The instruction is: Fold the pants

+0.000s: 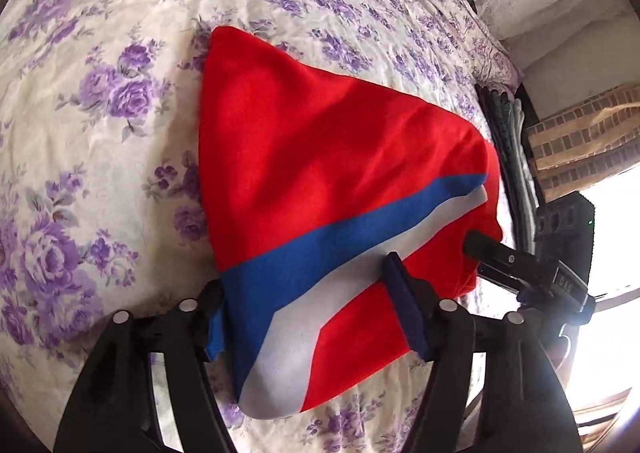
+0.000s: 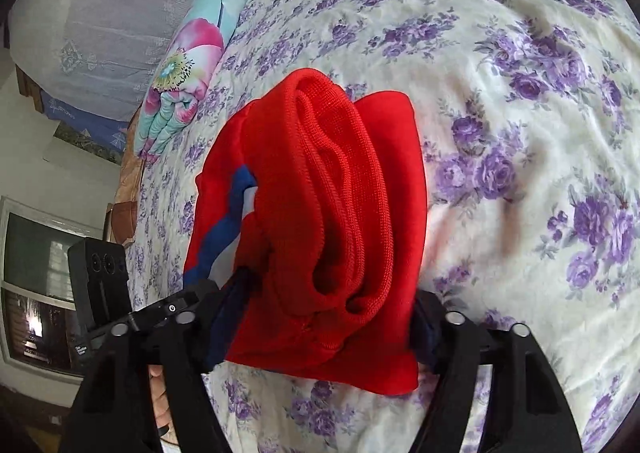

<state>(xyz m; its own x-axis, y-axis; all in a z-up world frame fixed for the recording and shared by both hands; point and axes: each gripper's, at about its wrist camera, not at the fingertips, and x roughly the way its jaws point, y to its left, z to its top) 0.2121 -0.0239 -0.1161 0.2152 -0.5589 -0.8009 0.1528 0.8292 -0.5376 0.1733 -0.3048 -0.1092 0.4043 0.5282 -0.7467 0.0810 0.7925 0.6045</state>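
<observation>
— Both claws, left gripper (image 1: 316, 313) and right gripper (image 2: 324, 317), what are they doing?
— Each one is squeezing the red pants (image 1: 320, 157).
— Where are the pants?
— Folded up, just above the flowery bedspread (image 1: 100, 133).

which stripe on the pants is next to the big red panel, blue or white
The blue stripe. On the red pants, in the left wrist view, it borders the large upper red area, while the white stripe runs along its other side.
</observation>
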